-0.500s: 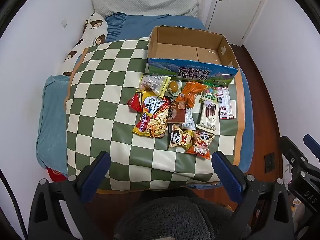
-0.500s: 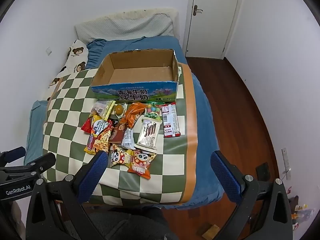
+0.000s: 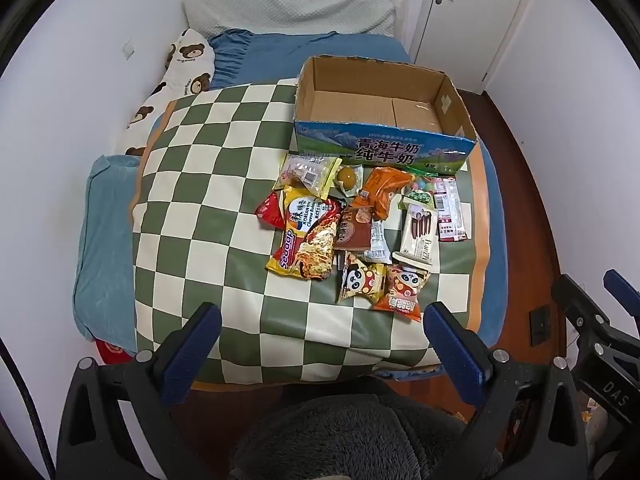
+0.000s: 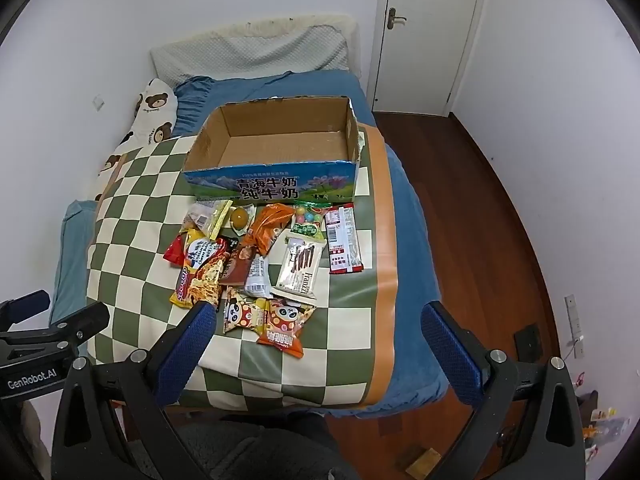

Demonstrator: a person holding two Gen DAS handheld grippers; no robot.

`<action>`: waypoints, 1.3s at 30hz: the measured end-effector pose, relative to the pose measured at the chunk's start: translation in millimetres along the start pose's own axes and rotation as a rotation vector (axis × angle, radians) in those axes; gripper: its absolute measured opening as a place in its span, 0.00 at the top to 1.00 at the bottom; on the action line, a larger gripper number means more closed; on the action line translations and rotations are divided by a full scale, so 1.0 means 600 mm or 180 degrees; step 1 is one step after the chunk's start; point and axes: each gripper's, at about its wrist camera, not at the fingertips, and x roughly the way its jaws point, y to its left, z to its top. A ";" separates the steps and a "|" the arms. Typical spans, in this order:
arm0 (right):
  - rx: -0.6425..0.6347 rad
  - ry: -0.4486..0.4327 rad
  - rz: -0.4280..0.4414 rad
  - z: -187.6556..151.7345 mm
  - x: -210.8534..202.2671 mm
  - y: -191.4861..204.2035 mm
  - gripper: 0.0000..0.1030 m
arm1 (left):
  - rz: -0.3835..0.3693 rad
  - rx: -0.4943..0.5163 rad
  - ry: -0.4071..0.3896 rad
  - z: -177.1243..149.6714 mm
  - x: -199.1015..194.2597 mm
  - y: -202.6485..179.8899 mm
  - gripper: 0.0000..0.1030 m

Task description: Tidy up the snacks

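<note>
A: We hang above the foot of the bed, left gripper (image 3: pixel 322 338) and right gripper (image 4: pixel 318 338) both with jaws spread wide and nothing between them. The snacks lie in a loose heap on the checkered blanket (image 3: pixel 208 208), just in front of the cardboard box (image 3: pixel 384 100), which stands open and empty.

B: Where do we see trouble?

A: In the heap itself. The yellow noodle packet (image 3: pixel 306 240) overlaps the red packet (image 3: pixel 269 210) and the brown packet (image 3: pixel 354 230), so wide jaws may catch two at once, and one could drop short of the box.

B: And nearer to us?

A: The two panda packets (image 4: pixel 264 318) lie nearest the blanket's front edge. A clumsy nudge could push them towards the floor.

B: Anything fragile?

A: The wafer stick packet (image 4: pixel 300 266) probably holds brittle sticks; a hard squeeze could snap them. The little round yellow sweet (image 3: pixel 347 176) may roll or slip from the pads. The soft bedding gives under pressure, which could spoil a pinch on flat wrappers.
</note>
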 end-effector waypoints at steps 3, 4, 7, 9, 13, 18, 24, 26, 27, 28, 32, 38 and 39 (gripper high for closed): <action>-0.0005 -0.0001 -0.0008 -0.001 -0.001 0.002 0.00 | -0.0002 0.0001 -0.0001 -0.001 -0.004 0.001 0.00; -0.0010 0.0003 -0.0008 -0.001 -0.002 0.003 0.00 | -0.0005 0.0000 0.0002 -0.001 -0.004 0.002 0.00; -0.0005 0.0004 -0.0005 -0.002 -0.001 0.005 0.00 | -0.0003 -0.0002 -0.0004 -0.001 -0.004 0.001 0.00; -0.0007 0.0004 -0.0005 -0.002 -0.002 0.004 0.00 | -0.0002 -0.0001 -0.0009 -0.001 -0.005 0.002 0.00; -0.0003 0.0002 -0.0002 -0.002 0.000 0.005 0.00 | 0.0000 0.0001 -0.0019 0.001 -0.007 -0.001 0.00; 0.0007 -0.0005 -0.0003 -0.003 0.002 0.005 0.00 | 0.0002 0.0005 -0.0025 0.004 -0.008 -0.001 0.00; 0.0006 -0.0025 -0.0011 -0.001 0.000 0.006 0.00 | -0.0007 0.0019 -0.0041 0.014 -0.017 0.005 0.00; 0.0005 -0.0030 -0.0013 0.000 0.001 0.007 0.00 | -0.0008 0.0013 -0.0048 0.016 -0.019 0.005 0.00; 0.0007 -0.0034 -0.0011 0.000 0.000 0.007 0.00 | -0.0008 0.0021 -0.0056 0.015 -0.020 0.004 0.00; 0.0010 -0.0035 -0.0009 0.000 0.001 0.007 0.00 | -0.0006 0.0024 -0.0061 0.017 -0.021 0.003 0.00; 0.0015 -0.0047 -0.0007 0.001 0.000 0.006 0.00 | -0.0002 0.0030 -0.0081 0.019 -0.023 0.002 0.00; 0.0025 -0.0079 0.0004 0.008 -0.004 0.004 0.00 | -0.0004 0.0029 -0.0086 0.021 -0.024 0.002 0.00; 0.0026 -0.0082 0.0010 0.009 -0.005 0.003 0.00 | -0.0005 0.0029 -0.0083 0.021 -0.024 0.002 0.00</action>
